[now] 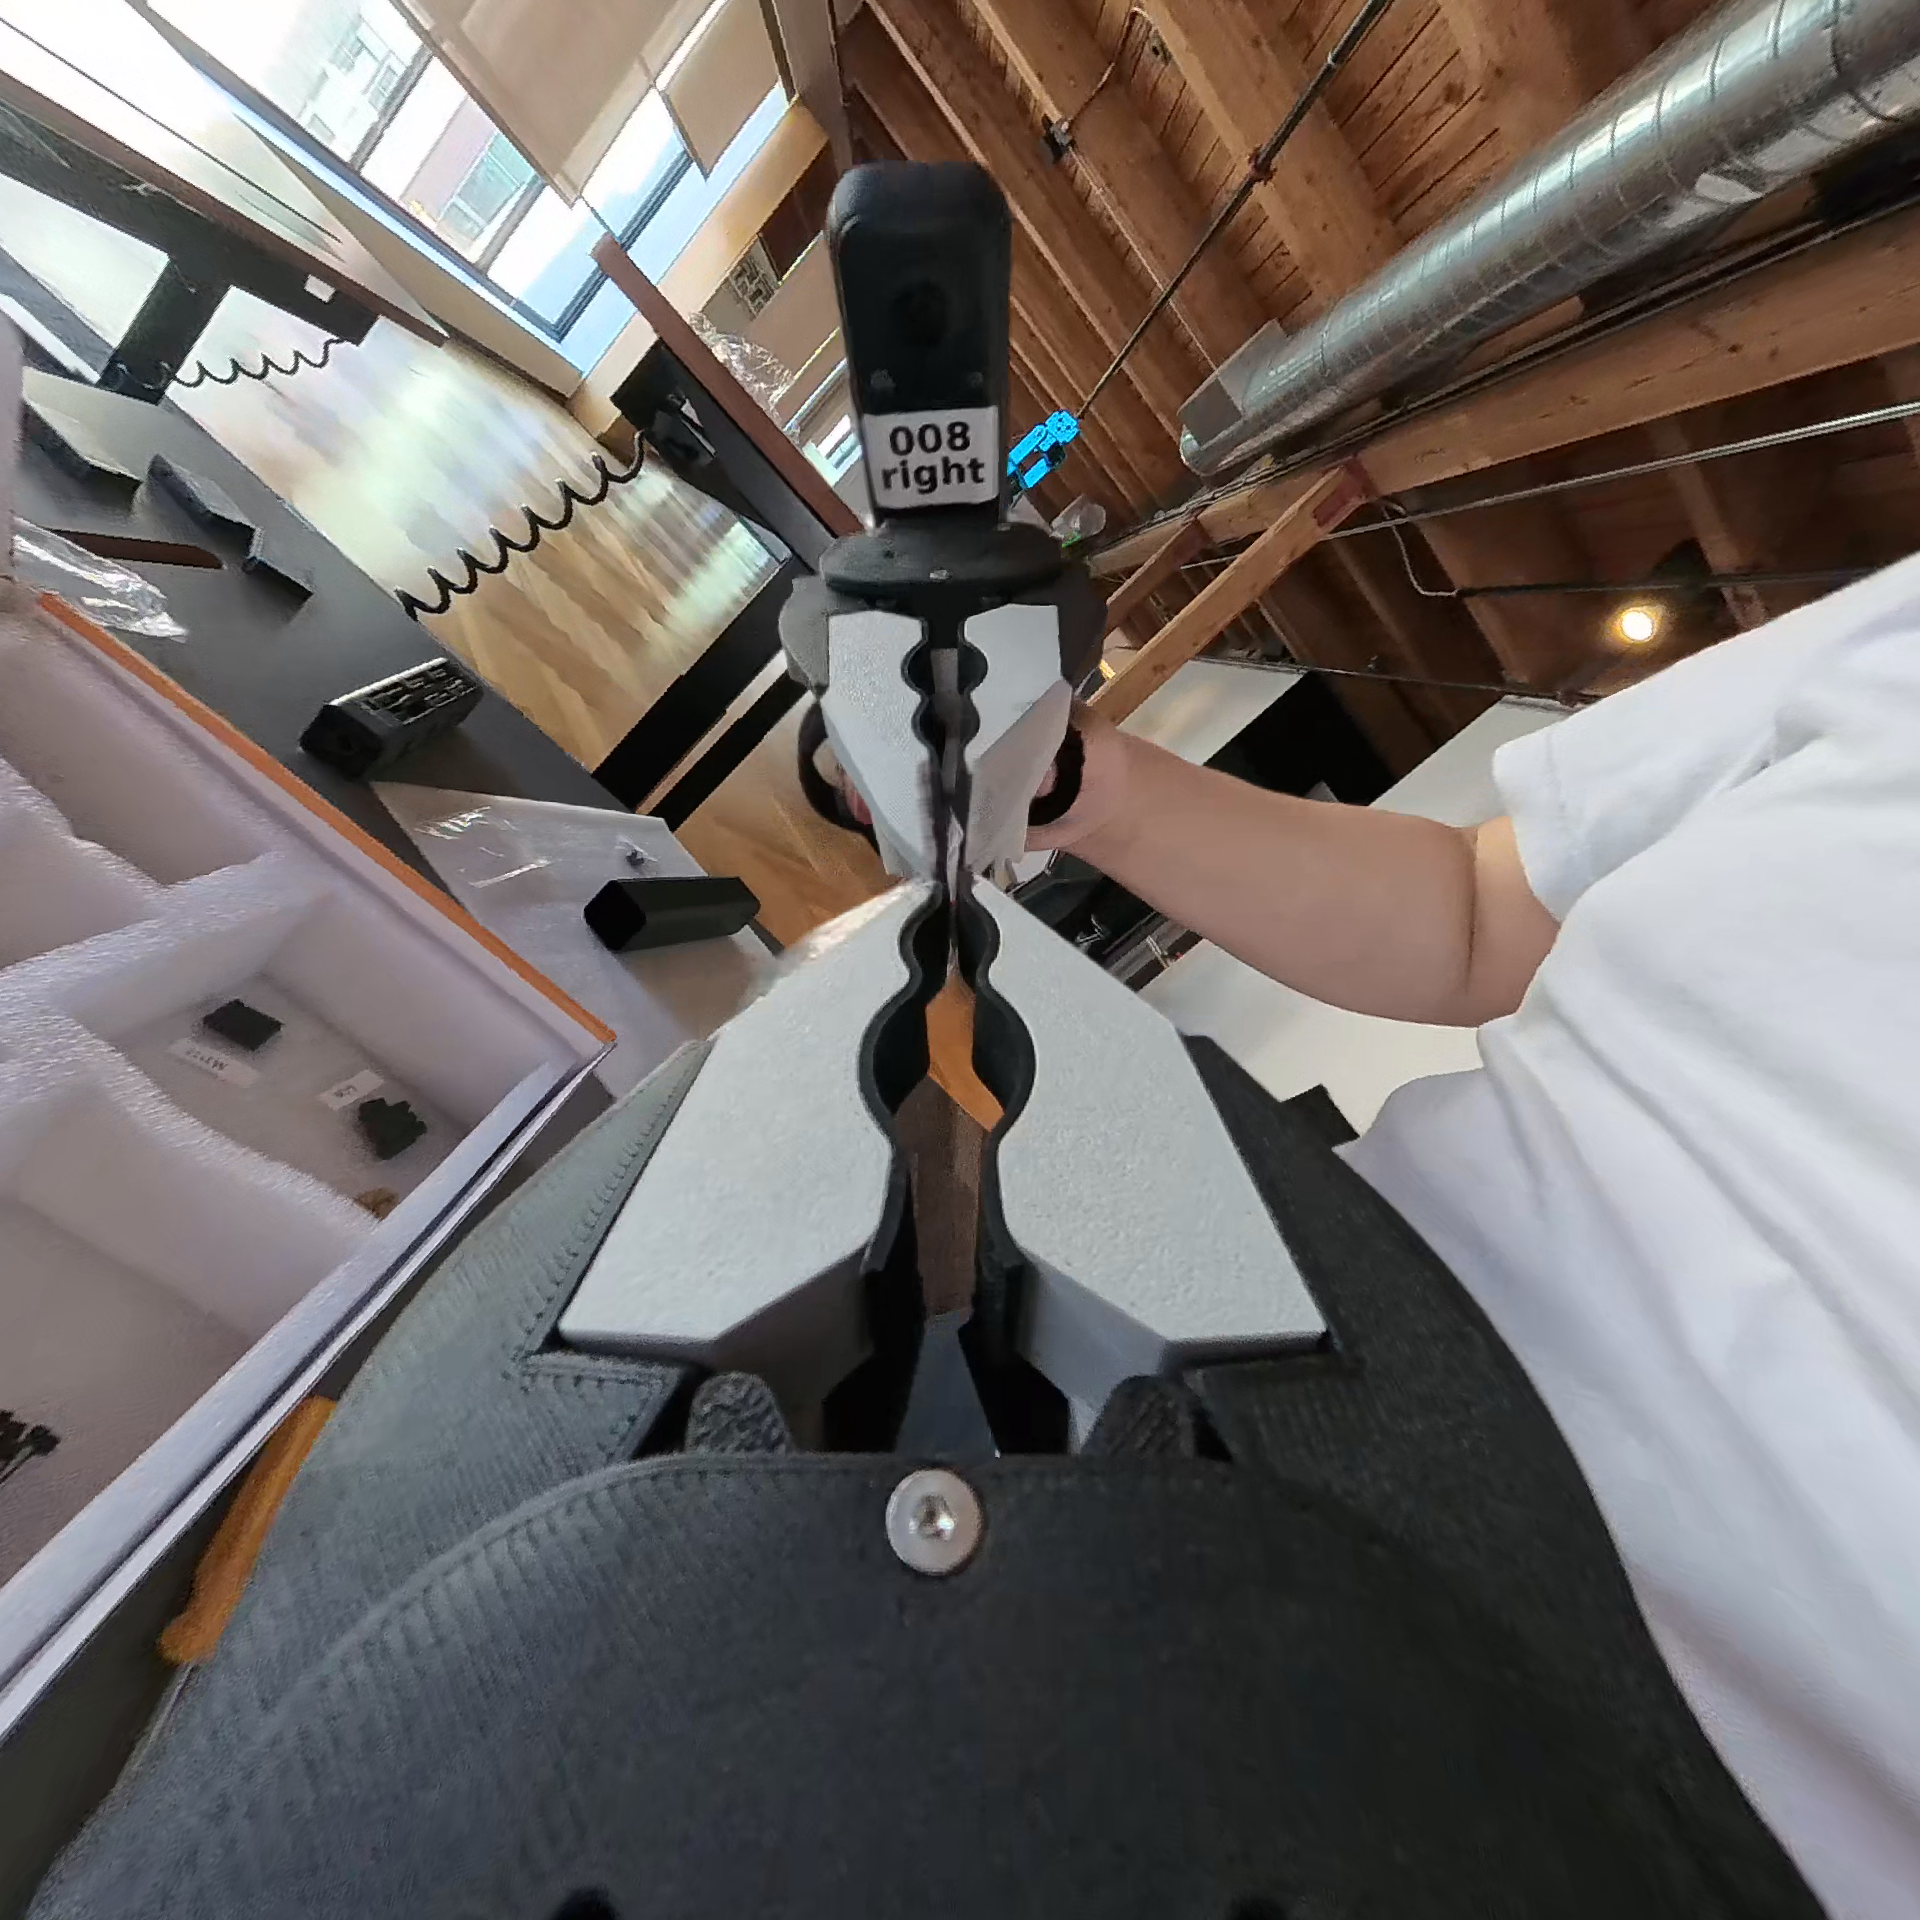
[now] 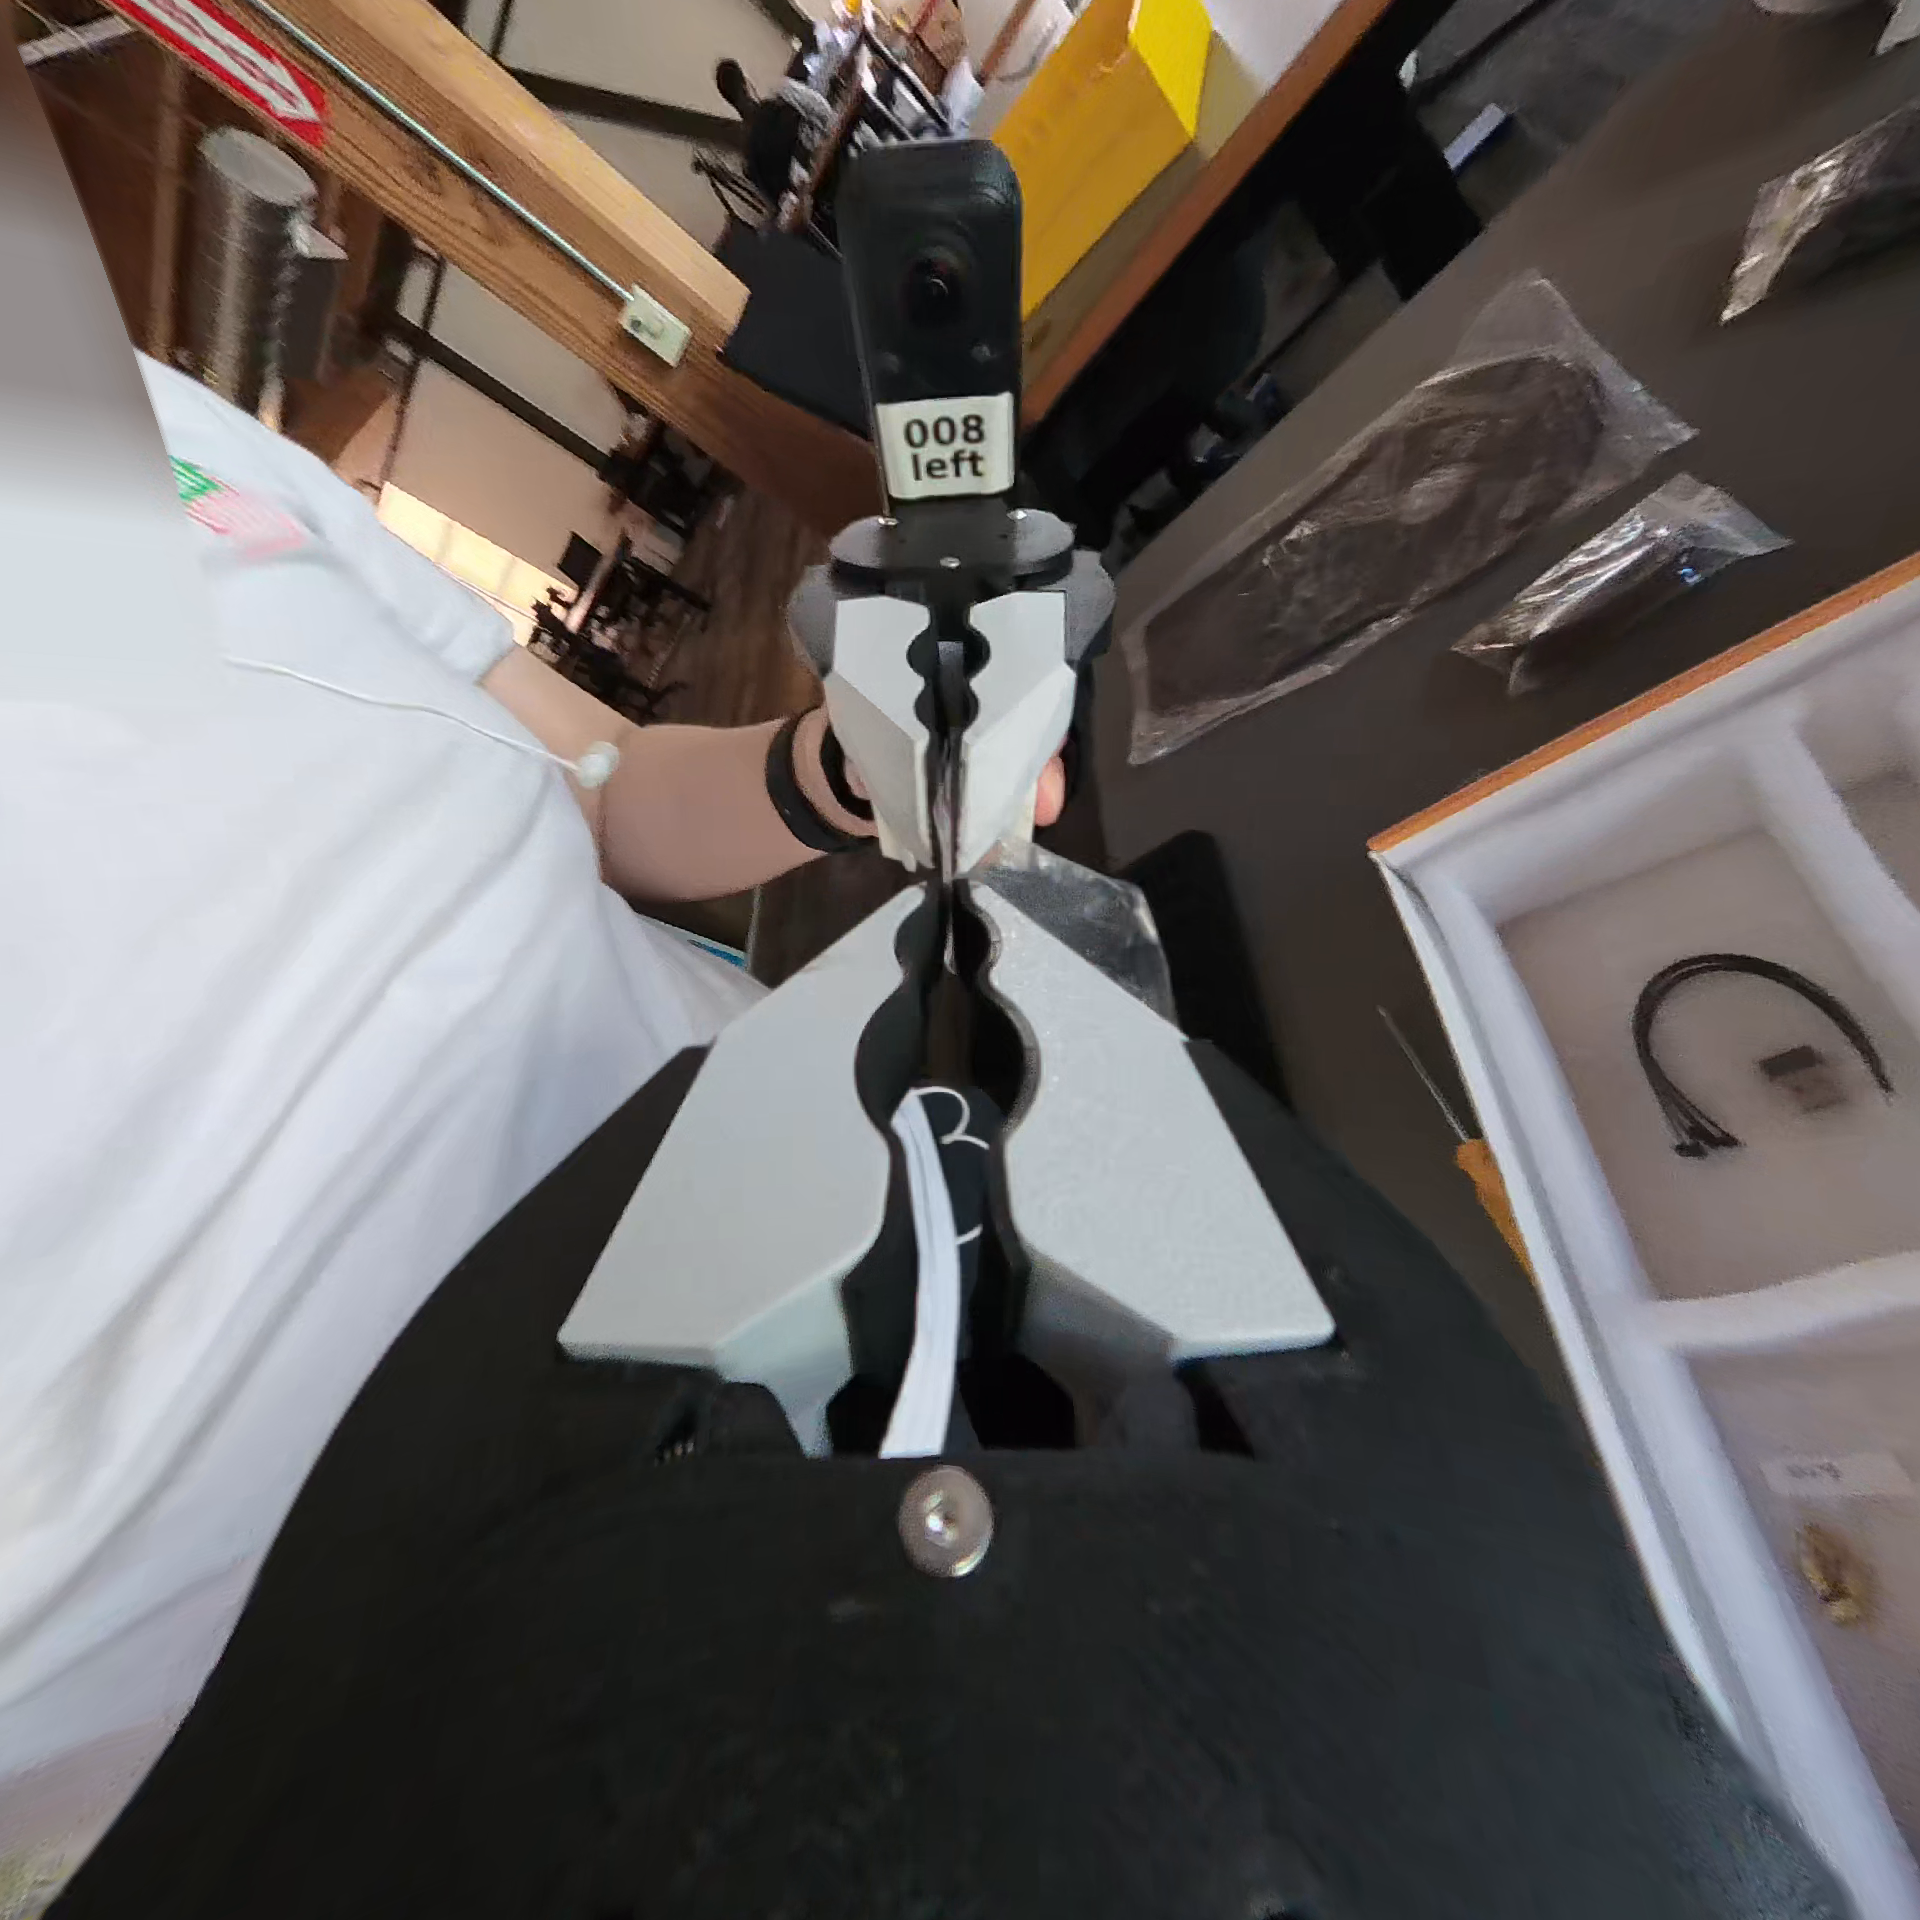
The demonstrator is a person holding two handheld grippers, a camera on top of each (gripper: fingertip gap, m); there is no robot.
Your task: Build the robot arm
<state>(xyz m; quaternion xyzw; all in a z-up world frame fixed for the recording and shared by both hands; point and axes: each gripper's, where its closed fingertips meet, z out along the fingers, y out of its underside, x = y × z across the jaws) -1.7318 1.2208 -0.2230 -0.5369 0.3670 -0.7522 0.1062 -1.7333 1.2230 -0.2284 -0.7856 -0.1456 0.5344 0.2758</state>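
Two hand-held tools face each other tip to tip above a dark grey table (image 2: 1299,810), each seen from the other's camera. The left tongs (image 1: 951,914), with pale grey fingers (image 1: 1091,1122) and black scalloped inner pads in a black ribbed body, are pressed together, leaving only a thin wavy slit. Just beyond them the right tongs (image 1: 948,852) point back, likewise pressed together, their tips almost meeting the left pair. From the right wrist view the arrangement mirrors: the right tongs (image 2: 948,914) sit in the foreground and the left tongs (image 2: 940,852) opposite. A thin dark sliver shows where the tips meet, but it is too blurred to tell whether anything is pinched there. A person in a white short-sleeved T-shirt (image 1: 1662,1039) holds both tools; the right hand (image 1: 1081,790) grips one, and the left hand (image 2: 1047,800) the other, with black straps around its wrist. Beside the tools lies an open box with an orange rim and white foam compartments (image 2: 1558,727); one compartment holds a curved bundle of black cords (image 2: 1756,1049). On the table beyond it lie two dark parts in clear plastic bags (image 2: 1382,540), side by side. In the left wrist view a black rectangular tube (image 1: 670,912) and a black ridged block (image 1: 395,712) rest on the table near the box. A silver ribbed metal duct (image 1: 1558,229) runs under the wooden ceiling.
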